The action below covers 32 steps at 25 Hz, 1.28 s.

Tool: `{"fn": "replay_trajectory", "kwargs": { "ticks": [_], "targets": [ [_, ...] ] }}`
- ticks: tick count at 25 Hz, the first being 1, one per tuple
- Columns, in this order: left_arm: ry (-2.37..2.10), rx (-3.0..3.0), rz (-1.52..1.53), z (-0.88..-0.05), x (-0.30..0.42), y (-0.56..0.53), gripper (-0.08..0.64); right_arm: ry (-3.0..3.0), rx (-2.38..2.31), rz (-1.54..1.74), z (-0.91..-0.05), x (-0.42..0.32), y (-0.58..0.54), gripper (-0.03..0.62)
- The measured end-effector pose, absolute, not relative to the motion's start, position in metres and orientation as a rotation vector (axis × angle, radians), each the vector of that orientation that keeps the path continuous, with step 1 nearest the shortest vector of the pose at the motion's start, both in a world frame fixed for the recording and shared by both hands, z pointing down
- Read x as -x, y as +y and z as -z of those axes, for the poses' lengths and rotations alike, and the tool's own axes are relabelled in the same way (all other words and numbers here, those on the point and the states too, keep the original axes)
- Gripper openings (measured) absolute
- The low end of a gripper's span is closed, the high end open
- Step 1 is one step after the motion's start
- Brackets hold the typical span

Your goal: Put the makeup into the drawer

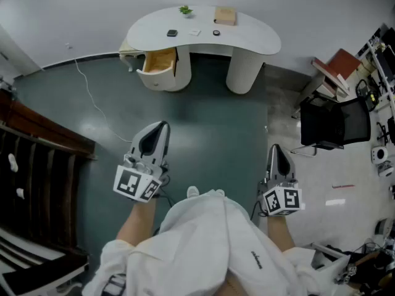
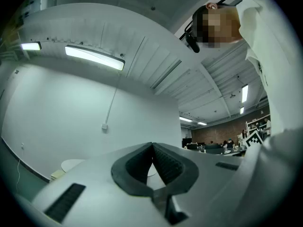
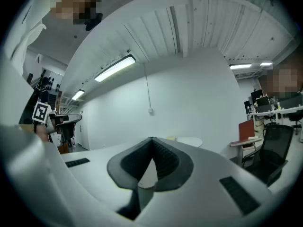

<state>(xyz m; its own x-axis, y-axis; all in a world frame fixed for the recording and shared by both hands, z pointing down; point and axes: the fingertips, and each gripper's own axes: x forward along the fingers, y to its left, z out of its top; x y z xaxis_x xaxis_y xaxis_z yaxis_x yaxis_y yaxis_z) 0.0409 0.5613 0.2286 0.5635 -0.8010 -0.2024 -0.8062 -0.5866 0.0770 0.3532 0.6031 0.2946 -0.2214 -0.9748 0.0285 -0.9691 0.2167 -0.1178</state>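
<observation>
Makeup items, seemingly a dark compact [image 1: 172,33] and a small dark round piece [image 1: 216,32], lie on the white curved counter [image 1: 259,39] at the far side of the scene, with a small white item [image 1: 195,32] between them. None of them is in the drawer [image 1: 158,63] yet. This drawer stands pulled out of the counter's left pedestal, just below and to the left of the compact, its tan interior exposed, presumably so that it is ready to receive the items. A small potted plant [image 1: 185,10] and a tan box [image 1: 225,15] sit farther back on the counter. Dark green floor [image 1: 210,122] separates the counter from the person, so nothing is within reach. The left gripper [image 1: 162,127] and right gripper [image 1: 275,148] are held near the body, pointing toward the counter. Both are clenched with their ribbed pads meeting at the tips and nothing between them, a carrying posture suited to the approach.
</observation>
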Motion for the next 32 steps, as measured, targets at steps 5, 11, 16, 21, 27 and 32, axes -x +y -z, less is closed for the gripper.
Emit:
{"fn": "replay_trajectory", "kwargs": {
  "ticks": [5, 11, 16, 21, 27, 32],
  "targets": [
    [1.415, 2.753, -0.34, -0.227, -0.036, 0.559, 0.025, 2.401, 1.93, 0.168, -0.294, -0.346, 0.602, 0.017],
    [1.416, 2.754, -0.338, -0.229, -0.033, 0.556, 0.025, 2.396, 1.906, 0.175, -0.294, -0.34, 0.6, 0.017],
    [1.399, 2.755, -0.297, -0.233, -0.037, 0.55, 0.029, 2.407, 1.898, 0.169, -0.299, -0.335, 0.598, 0.017],
    [1.363, 2.776, -0.29, -0.234, -0.041, 0.547, 0.198, 2.399, 1.907, 0.17, -0.299, -0.33, 0.597, 0.017],
    [1.348, 2.794, -0.276, -0.237, -0.038, 0.539, 0.302, 2.394, 1.921, 0.172, -0.301, -0.321, 0.594, 0.017],
    [1.332, 2.788, -0.264, -0.239, -0.033, 0.537, 0.327, 2.4, 1.922, 0.167, -0.304, -0.305, 0.594, 0.017]
  ]
}}
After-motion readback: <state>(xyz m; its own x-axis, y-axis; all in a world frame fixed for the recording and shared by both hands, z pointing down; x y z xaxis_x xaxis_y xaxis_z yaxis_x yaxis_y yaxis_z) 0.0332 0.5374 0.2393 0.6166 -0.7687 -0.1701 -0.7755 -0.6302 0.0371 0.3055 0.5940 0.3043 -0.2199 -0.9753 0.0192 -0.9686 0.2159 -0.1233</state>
